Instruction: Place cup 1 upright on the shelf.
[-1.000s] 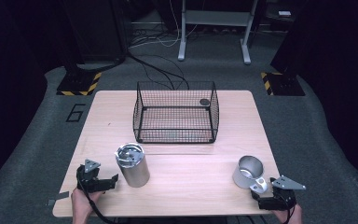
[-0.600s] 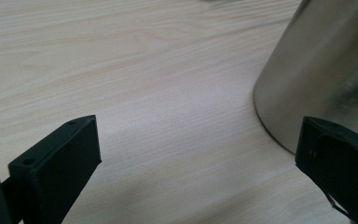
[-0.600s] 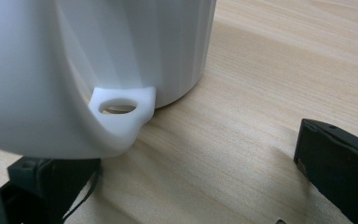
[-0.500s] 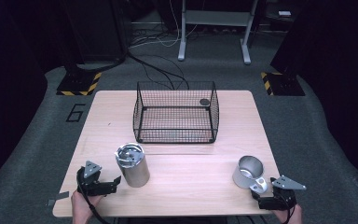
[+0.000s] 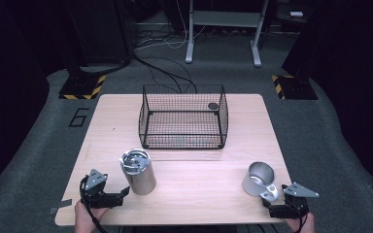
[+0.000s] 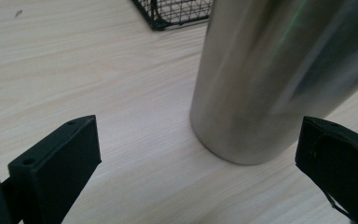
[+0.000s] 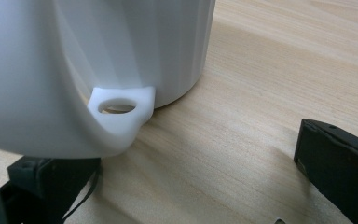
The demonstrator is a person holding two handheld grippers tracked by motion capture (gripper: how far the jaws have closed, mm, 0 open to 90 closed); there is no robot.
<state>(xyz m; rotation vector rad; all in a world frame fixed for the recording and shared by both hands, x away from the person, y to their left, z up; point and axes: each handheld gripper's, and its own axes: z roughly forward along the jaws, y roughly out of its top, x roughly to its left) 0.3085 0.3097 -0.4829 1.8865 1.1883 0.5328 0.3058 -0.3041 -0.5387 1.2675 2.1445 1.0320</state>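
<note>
Left tongs (image 5: 121,195) sit low at the near left corner of the tabletop (image 5: 102,126), jaws spread wide apart, nothing between them. In the left gripper view the steel tumbler (image 6: 279,79) stands upright just ahead of the left tongs (image 6: 196,163), nearer the right-hand jaw and not touched by either. From above, that steel tumbler (image 5: 138,171) shows a lid with a dark recess on top.

Over to the right tongs (image 5: 268,206), at the near right corner, jaws also held apart. In the right gripper view the metal mug (image 7: 98,60) looms pale and overexposed right in front of the right tongs (image 7: 191,172), its handle tab with a hole hanging over the left-hand jaw; whether it touches, I cannot tell. The high view has the metal mug (image 5: 257,177) upright and open-topped, handle pointing at the tongs.

Beyond both, mid-tabletop, a black wire basket (image 5: 183,118) with a small dark disc (image 5: 213,106) in its far right corner.
</note>
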